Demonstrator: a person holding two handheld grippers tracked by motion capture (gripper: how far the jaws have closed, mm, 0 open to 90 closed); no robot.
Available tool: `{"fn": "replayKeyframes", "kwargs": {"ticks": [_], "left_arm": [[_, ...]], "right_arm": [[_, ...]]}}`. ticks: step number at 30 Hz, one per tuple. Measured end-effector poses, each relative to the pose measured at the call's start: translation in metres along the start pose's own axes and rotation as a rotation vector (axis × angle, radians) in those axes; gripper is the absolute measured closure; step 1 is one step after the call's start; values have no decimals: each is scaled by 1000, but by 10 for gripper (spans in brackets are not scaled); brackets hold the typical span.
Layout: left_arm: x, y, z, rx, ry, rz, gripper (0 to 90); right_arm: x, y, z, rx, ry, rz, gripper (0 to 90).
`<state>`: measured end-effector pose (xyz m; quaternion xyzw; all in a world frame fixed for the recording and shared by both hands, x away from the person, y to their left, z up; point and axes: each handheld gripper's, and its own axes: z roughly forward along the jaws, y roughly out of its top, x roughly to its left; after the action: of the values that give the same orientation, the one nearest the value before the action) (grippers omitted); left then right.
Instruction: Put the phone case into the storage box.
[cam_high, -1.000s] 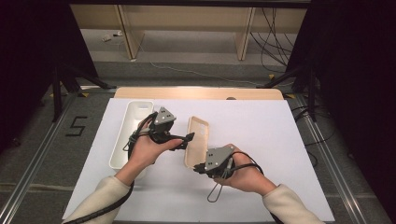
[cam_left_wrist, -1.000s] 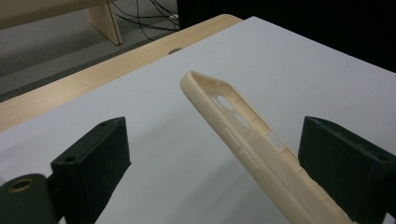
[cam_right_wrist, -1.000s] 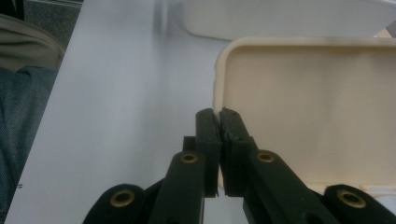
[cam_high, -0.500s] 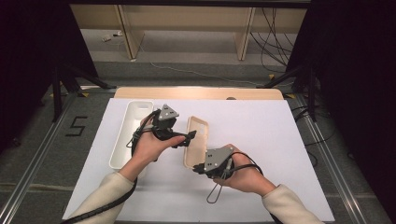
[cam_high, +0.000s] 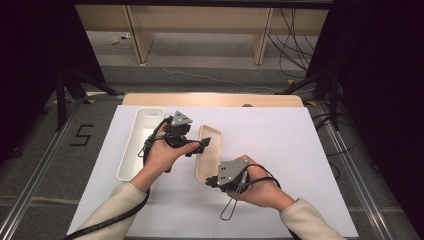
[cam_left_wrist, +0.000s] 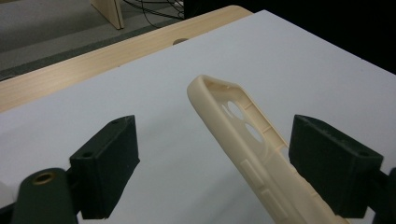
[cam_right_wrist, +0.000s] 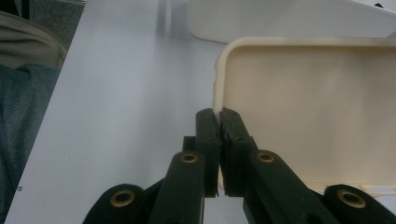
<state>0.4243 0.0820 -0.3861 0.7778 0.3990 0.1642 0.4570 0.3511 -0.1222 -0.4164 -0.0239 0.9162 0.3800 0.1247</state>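
A cream phone case (cam_high: 209, 150) lies hollow side up on the white table sheet (cam_high: 280, 145), between both hands. My right gripper (cam_high: 212, 181) is shut on the rim of the case's near end. In the right gripper view its jaws (cam_right_wrist: 219, 114) pinch the case's side wall (cam_right_wrist: 308, 93). My left gripper (cam_high: 202, 145) stands open at the case's far half. In the left gripper view the case (cam_left_wrist: 243, 126) runs tilted between the spread jaws of the left gripper (cam_left_wrist: 217, 140), close to the right-hand one, and touches neither.
A long white tray (cam_high: 140, 142) lies to the left of the case, under the left hand, and its wall (cam_right_wrist: 289, 18) also shows beyond the case. The wooden table edge (cam_high: 210, 99) runs along the far side. Cables trail from both grippers.
The left gripper has edged slightly toward the far side of the table. The right gripper and the case have held still.
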Motion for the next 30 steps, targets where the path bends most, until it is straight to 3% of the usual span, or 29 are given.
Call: {"fn": "replayKeyframes", "kwargs": {"ticks": [21,30], "left_arm": [[3,1,2,2,0,-36,235],[4,1,0,24,-8,-73,418]], "right_arm": [[5,1,-1,-1,2,-10,881],[7,2,-1,-3,6,-17,881]]}}
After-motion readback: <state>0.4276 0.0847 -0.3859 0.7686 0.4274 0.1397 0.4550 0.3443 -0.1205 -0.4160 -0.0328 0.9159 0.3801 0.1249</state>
